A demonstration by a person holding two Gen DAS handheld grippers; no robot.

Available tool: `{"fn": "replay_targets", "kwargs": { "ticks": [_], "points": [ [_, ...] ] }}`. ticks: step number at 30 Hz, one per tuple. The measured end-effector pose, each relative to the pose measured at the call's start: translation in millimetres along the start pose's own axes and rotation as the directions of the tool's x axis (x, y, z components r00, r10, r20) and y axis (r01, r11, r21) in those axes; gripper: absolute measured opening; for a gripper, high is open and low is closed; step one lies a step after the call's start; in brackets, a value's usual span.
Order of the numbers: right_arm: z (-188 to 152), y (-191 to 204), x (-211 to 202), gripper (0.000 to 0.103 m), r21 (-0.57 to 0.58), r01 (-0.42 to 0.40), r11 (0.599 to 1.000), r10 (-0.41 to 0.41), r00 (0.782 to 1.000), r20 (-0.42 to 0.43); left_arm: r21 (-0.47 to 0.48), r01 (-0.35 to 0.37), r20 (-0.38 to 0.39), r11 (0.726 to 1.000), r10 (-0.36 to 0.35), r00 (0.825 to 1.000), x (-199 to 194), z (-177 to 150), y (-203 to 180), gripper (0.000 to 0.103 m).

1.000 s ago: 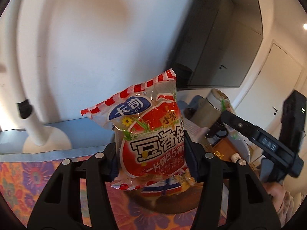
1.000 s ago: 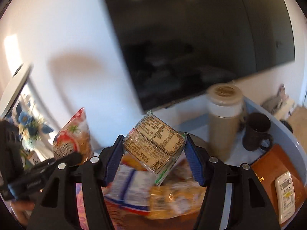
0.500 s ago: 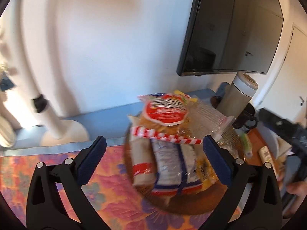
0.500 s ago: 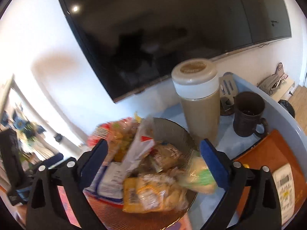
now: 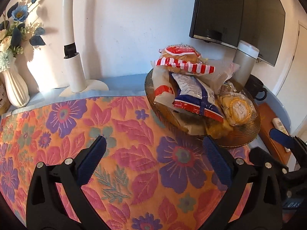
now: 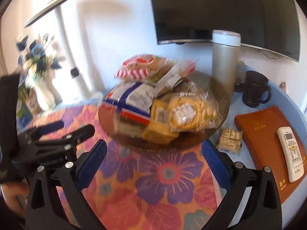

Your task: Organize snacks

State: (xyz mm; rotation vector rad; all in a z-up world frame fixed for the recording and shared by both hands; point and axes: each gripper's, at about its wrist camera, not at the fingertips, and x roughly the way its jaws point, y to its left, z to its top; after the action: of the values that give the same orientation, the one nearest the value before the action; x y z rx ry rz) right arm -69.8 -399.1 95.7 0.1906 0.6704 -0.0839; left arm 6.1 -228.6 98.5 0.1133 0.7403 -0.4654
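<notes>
A brown ribbed bowl [image 5: 243, 140] [image 6: 220, 95] stands on the floral cloth, piled with snack packets. A red-and-white striped packet [image 5: 182, 61] [image 6: 142, 67] lies on top. Under it are a blue-and-white packet [image 5: 195, 97] [image 6: 132, 99] and a round yellow biscuit pack [image 5: 238, 108] [image 6: 187, 113]. One small clear packet [image 6: 230, 140] lies on the table just right of the bowl. My left gripper [image 5: 153, 141] is open and holds nothing, short of the bowl. My right gripper [image 6: 153, 144] is likewise open and holds nothing, with the bowl just beyond its fingers.
A tall thermos [image 6: 225, 61], a dark mug [image 6: 256, 89], a brown book [image 6: 268, 140] and a white remote [image 6: 291, 153] sit right of the bowl. A white vase of flowers [image 5: 13, 88] and a lamp stand [image 5: 76, 72] stand at the back left. A television [image 5: 236, 15] hangs on the wall.
Both grippers let go of their packets over the bowl and opened wide. They then drew back and down, so the bowl now sits ahead of the fingers.
</notes>
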Motion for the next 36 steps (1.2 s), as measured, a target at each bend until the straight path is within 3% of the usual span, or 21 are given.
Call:
{"fn": "replay_targets", "kwargs": {
  "ticks": [3, 6, 9, 13, 16, 18, 24, 27, 36],
  "points": [
    [3, -45, 1, 0.098, 0.076, 0.026, 0.997, -0.024, 0.999, -0.029, -0.059, 0.033, -0.001, 0.998, -0.033, 0.999, -1, 9, 7, 0.1],
    [-4, -101, 16, 0.098, 0.237, 0.043, 0.971, -0.021, 0.995, -0.097, -0.077, 0.036, -0.01, 0.996, -0.037, 0.999, 2, 5, 11, 0.1],
    [-10, -123, 39, 0.098, 0.308, 0.066, 0.949, -0.022, 0.989, -0.143, -0.078, 0.024, -0.03, 0.997, -0.026, 0.999, 11, 1, 11, 0.1],
    [-4, -109, 77, 0.097, 0.201, 0.183, 0.962, -0.136, 0.965, -0.225, -0.088, 0.033, -0.057, 0.996, -0.038, 0.998, 23, -2, 13, 0.1],
    [-8, -105, 98, 0.094, 0.16, 0.209, 0.965, -0.161, 0.949, -0.27, -0.104, 0.046, -0.069, 0.993, -0.054, 0.996, 29, -3, 15, 0.1],
    [-10, -102, 108, 0.087, 0.117, 0.227, 0.967, -0.186, 0.939, -0.288, -0.106, 0.06, -0.081, 0.993, -0.069, 0.994, 33, -4, 16, 0.1],
    [-11, -99, 113, 0.084, 0.085, 0.198, 0.977, -0.172, 0.953, -0.25, -0.139, 0.106, -0.082, 0.985, -0.118, 0.99, 38, -4, 23, 0.1],
    [-12, -98, 110, 0.063, 0.082, 0.125, 0.989, -0.105, 0.97, -0.219, -0.131, 0.108, -0.083, 0.985, -0.119, 0.989, 38, -5, 22, 0.1],
    [-12, -115, 105, 0.055, 0.113, 0.083, 0.99, -0.061, 0.98, -0.188, -0.119, 0.091, -0.103, 0.989, -0.103, 0.989, 40, -9, 24, 0.1]
  ]
}}
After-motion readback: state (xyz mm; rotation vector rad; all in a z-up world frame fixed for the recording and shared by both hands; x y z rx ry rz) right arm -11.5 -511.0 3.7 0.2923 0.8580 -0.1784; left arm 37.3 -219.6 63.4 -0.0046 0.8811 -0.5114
